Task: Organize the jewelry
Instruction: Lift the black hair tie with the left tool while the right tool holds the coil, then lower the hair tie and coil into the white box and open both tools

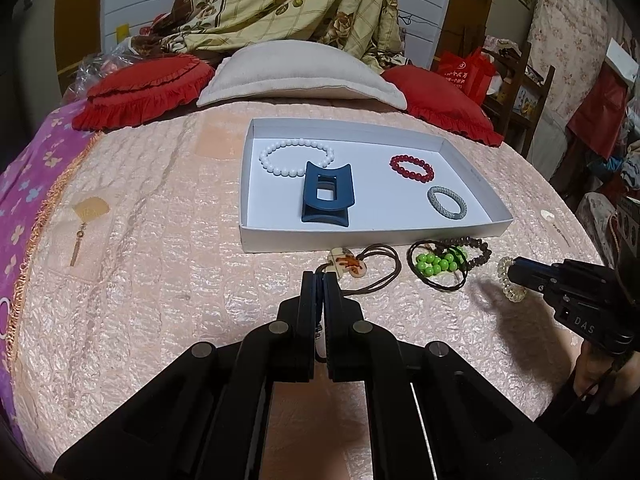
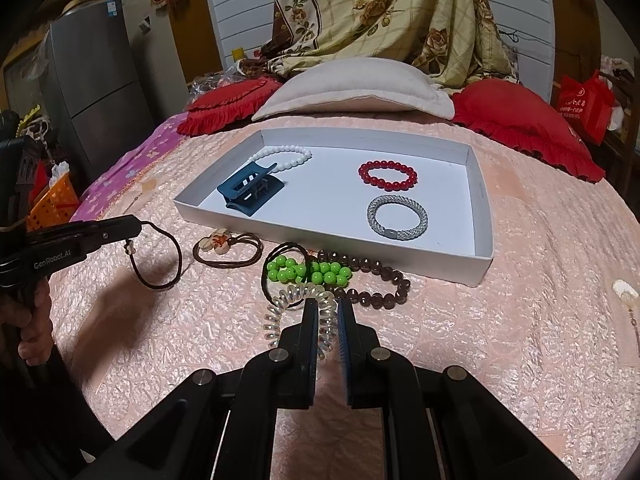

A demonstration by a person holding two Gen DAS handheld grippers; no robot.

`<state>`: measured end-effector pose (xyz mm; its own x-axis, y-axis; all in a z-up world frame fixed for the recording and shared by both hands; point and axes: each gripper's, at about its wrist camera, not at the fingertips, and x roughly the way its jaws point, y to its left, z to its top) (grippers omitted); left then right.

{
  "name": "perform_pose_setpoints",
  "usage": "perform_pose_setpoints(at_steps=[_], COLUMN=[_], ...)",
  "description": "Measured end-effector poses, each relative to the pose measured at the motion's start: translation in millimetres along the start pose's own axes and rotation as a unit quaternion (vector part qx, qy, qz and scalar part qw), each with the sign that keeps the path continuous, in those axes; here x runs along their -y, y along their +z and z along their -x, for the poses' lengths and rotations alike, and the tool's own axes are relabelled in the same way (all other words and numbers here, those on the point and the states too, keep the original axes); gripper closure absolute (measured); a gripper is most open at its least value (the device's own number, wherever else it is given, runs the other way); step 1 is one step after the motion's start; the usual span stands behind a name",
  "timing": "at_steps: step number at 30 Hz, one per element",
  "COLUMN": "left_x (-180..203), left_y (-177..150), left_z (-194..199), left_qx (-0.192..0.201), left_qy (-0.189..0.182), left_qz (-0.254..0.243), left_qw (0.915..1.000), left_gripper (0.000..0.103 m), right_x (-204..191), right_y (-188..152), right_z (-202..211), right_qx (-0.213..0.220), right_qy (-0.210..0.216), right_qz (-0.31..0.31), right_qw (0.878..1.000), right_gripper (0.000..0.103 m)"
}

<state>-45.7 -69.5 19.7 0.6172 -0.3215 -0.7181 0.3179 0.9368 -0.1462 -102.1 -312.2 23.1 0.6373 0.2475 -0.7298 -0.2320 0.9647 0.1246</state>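
Note:
A white tray (image 1: 460, 230) (image 2: 476, 268) on the pink bed holds a white bead bracelet (image 1: 296, 158), a blue hair claw (image 1: 328, 198), a red bead bracelet (image 1: 412, 168) and a silver mesh bracelet (image 1: 447, 202). In front of it lie a pendant necklace (image 1: 348, 266) on a brown cord, a green bead bracelet (image 2: 308, 272) and a dark bead bracelet (image 2: 380, 288). My left gripper (image 1: 320, 280) is shut on the necklace's brown cord (image 2: 160, 256). My right gripper (image 2: 328, 308) is closed around a clear spiral hair tie (image 2: 280, 312).
Red frilled cushions (image 1: 144, 88) and a beige pillow (image 1: 296, 72) lie behind the tray. A purple floral sheet (image 1: 28, 184) edges the bed's left side. A small tasselled charm (image 2: 626, 292) lies at the right.

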Motion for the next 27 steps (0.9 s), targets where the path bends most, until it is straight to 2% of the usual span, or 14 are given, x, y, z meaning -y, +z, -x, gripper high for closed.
perform_pose_setpoints(at_steps=[12, 16, 22, 27], left_x=[6.1, 13.9, 25.7, 30.0], left_y=[3.8, 22.9, 60.0, 98.3], left_z=[4.7, 19.1, 31.9, 17.3], left_qx=[0.006, 0.031, 0.063, 0.073], left_qy=[-0.005, -0.015, -0.021, -0.030], left_qz=[-0.003, -0.007, -0.014, -0.009], left_qw=[1.0000, 0.9994, 0.9977, 0.9968], left_gripper=[0.101, 0.101, 0.101, 0.101], right_x=[2.7, 6.3, 16.8, 35.7], right_y=[0.9, 9.7, 49.5, 82.5], right_z=[0.0, 1.2, 5.7, -17.9], right_qx=[-0.002, 0.002, 0.025, 0.013], right_qy=[-0.003, 0.008, 0.014, 0.027], right_qz=[-0.003, -0.013, -0.020, -0.043], right_qw=[1.000, 1.000, 0.999, 0.999], right_gripper=[0.094, 0.094, 0.094, 0.094])
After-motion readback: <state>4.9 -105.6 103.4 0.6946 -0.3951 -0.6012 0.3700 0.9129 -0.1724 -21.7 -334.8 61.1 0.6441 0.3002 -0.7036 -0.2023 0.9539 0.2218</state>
